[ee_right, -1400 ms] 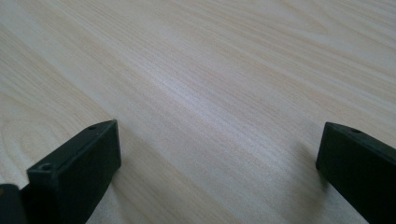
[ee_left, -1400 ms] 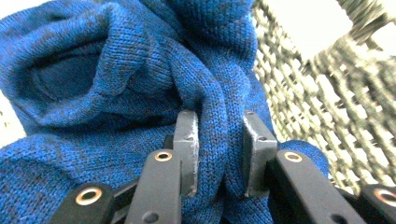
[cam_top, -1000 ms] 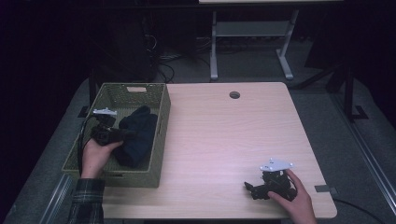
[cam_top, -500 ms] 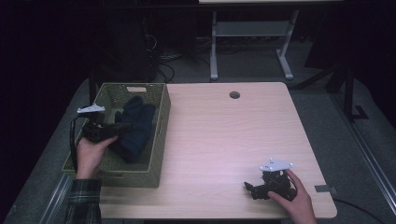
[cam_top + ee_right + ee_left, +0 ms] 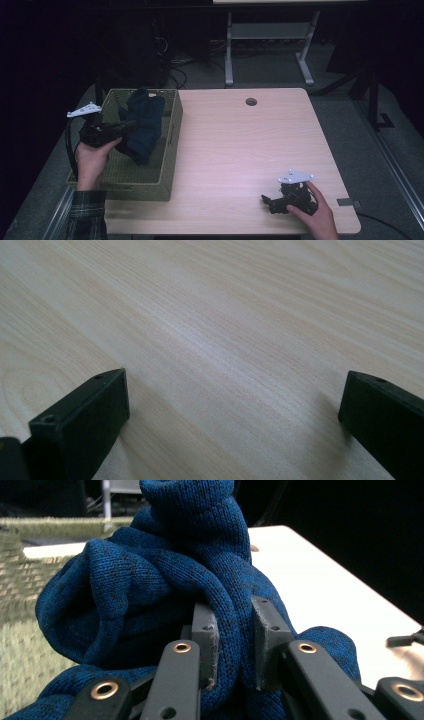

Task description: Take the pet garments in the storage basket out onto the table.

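Since the earlier frames the left gripper (image 5: 127,127) has risen with the blue knit sweater (image 5: 142,125), so the garment that lay low in the woven basket (image 5: 170,145) now hangs bunched above its floor, its lower end still inside the walls at the left of the desk (image 5: 240,150). Pinching a gathered fold rather than an edge lets the whole bundle lift in one piece, which suits hauling it out of the basket. By contrast the right gripper (image 5: 270,204) lies on the near right of the desk, well apart from the basket, probably parked until the sweater comes over. From the left gripper view the grip itself is plain: the fingers (image 5: 205,630) are closed tight on a thick roll of knit, cloth bulging to either side. Looking along the right gripper (image 5: 232,405), its fingers (image 5: 85,420) stand wide apart with bare wood between them, holding nothing. Only the high view gives the basket's position and the hanging length.
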